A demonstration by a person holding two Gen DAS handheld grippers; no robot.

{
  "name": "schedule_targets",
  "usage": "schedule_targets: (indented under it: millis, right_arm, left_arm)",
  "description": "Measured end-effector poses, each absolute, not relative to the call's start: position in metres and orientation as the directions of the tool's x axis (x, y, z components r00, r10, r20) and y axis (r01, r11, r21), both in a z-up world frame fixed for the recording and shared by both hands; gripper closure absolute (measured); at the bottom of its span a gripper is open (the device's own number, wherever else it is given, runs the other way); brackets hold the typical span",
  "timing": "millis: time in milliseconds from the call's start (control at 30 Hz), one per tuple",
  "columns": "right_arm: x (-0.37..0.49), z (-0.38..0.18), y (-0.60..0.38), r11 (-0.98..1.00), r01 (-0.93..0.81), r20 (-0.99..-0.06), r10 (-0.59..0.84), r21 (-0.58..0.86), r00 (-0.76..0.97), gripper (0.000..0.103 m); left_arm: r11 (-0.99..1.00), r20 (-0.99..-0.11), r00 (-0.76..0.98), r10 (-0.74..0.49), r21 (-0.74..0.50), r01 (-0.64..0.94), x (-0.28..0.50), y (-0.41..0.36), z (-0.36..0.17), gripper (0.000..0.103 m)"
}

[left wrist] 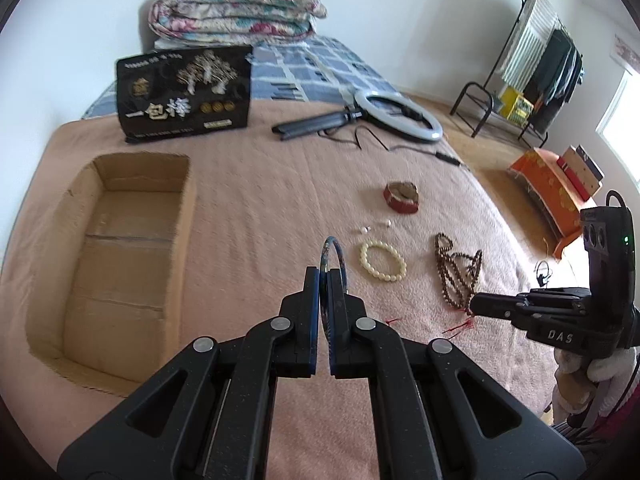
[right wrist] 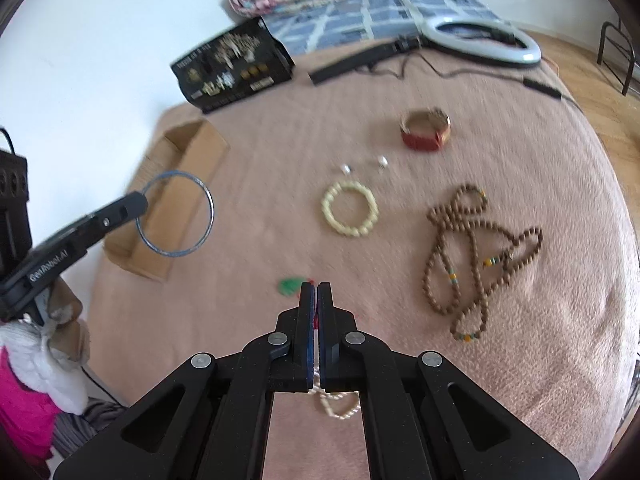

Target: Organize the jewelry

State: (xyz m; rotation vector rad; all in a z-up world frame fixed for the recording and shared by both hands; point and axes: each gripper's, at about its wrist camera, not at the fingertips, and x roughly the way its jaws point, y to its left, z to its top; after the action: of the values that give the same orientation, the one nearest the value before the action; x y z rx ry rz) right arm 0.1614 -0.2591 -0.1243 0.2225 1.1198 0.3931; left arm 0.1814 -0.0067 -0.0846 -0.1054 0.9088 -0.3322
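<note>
My left gripper [left wrist: 326,276] is shut on a thin blue bangle [left wrist: 339,254], held above the pink blanket to the right of an open cardboard box [left wrist: 120,248]. In the right wrist view the bangle [right wrist: 211,210] juts from the left gripper [right wrist: 140,202] over the box [right wrist: 176,200]. My right gripper [right wrist: 316,292] is shut on a red cord [right wrist: 316,320], with a green pendant [right wrist: 290,286] beside its tip. A pale bead chain [right wrist: 338,404] shows under its jaws. On the blanket lie a cream bead bracelet [right wrist: 350,214], a brown bead necklace [right wrist: 472,256], a red and gold cuff [right wrist: 426,130] and small pearl pieces [right wrist: 382,161].
A black printed bag [left wrist: 186,92], a ring light on a tripod [left wrist: 400,114] with its cable, and a folded quilt [left wrist: 236,8] lie at the far end of the bed. A clothes rack [left wrist: 532,76] and an orange box [left wrist: 548,184] stand on the floor at right.
</note>
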Motion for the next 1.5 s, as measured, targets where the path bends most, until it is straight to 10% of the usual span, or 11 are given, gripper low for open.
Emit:
schedule_targets:
  millis: [533,667,733,933,1067,1500]
  right_arm:
    - [0.169,-0.157,-0.234,0.937,-0.293,-0.907,0.283,0.191,0.313,0.102]
    - [0.165,-0.184,-0.216,0.916,-0.394,-0.931,0.208,0.077,0.301,0.063]
    - [0.162,-0.189,-0.207,0.892,-0.449,-0.926,0.208,0.047,0.316,0.06]
    - [0.172,-0.209,-0.204,0.886,-0.463,-0.933,0.173,0.008,0.316,0.06]
    - [0.176,-0.208,-0.209,0.901,-0.433,-0.926,0.165,0.002,0.338,0.1]
    - [0.169,-0.12,-0.237,0.939,-0.311,-0.81,0.293,0.145,0.508,0.101]
  left_arm:
    - [0.957,-0.73,0.62,-0.287,-0.25,0.148,0.163,0.053,-0.07,0.102]
    - [0.956,-0.726,0.625,-0.287,-0.258,0.139,0.164,0.056,-0.069,0.102]
    - [0.957,-0.726,0.626,-0.284,-0.257,0.136,0.165,0.057,-0.07,0.102]
    - [0.958,-0.73,0.625,-0.278,-0.262,0.12,0.165,0.062,-0.071,0.102]
    - [0.958,-0.732,0.624,-0.274,-0.266,0.109,0.167,0.066,-0.073,0.102]
    - [0.953,-0.709,0.649,-0.276,-0.288,0.091,0.164,0.079,-0.063,0.102]
